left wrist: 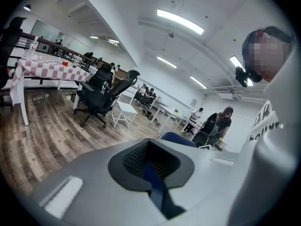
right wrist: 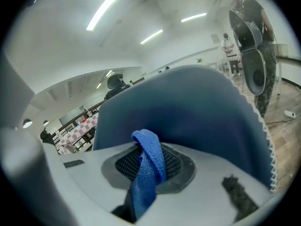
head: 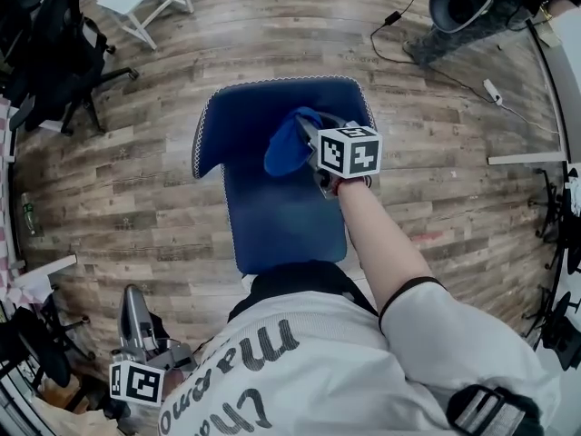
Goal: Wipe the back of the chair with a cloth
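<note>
Blue chair (head: 272, 203): white-dotted edging, standing mid-floor on wood planks (head: 163, 171), seen from above.

Blue cloth (head: 286, 143): bunched, held at the chair's back below its top edge, right of middle. Whether it touches cannot be told.

Right tool (head: 311, 133): jaws clamped on a fold of the cloth, which stands up between the pads. The chair back looms close ahead in its own view.

Left tool (head: 136, 302): low at the person's left side, well apart from the chair, jaws drawn together.

Black office chair (head: 54, 53): far left corner of the floor.
</note>
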### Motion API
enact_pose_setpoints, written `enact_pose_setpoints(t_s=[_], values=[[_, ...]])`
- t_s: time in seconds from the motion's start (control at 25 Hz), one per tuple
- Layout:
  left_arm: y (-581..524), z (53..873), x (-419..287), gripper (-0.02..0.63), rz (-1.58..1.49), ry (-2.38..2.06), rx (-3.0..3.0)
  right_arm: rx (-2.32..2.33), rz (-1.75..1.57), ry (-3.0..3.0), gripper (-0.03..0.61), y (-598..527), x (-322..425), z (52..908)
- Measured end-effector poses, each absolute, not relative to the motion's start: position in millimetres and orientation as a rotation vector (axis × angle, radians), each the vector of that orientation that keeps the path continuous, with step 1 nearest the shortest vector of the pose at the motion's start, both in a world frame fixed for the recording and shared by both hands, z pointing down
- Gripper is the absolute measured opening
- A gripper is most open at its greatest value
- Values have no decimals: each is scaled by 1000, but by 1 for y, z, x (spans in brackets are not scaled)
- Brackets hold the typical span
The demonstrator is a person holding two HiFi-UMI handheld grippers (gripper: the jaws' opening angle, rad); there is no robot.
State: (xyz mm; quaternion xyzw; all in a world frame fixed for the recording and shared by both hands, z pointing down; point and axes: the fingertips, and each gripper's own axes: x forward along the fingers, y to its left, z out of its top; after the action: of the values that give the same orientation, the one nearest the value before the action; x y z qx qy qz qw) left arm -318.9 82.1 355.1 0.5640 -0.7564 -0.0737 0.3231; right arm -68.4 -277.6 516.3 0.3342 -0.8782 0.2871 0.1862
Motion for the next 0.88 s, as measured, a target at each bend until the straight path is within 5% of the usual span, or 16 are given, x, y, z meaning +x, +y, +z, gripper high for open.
enact_pose_setpoints(t_s=[0.88], values=[[86, 362, -312, 5, -191, -1927, 1527, 1597, 972, -2242, 77, -298, 70, 511]])
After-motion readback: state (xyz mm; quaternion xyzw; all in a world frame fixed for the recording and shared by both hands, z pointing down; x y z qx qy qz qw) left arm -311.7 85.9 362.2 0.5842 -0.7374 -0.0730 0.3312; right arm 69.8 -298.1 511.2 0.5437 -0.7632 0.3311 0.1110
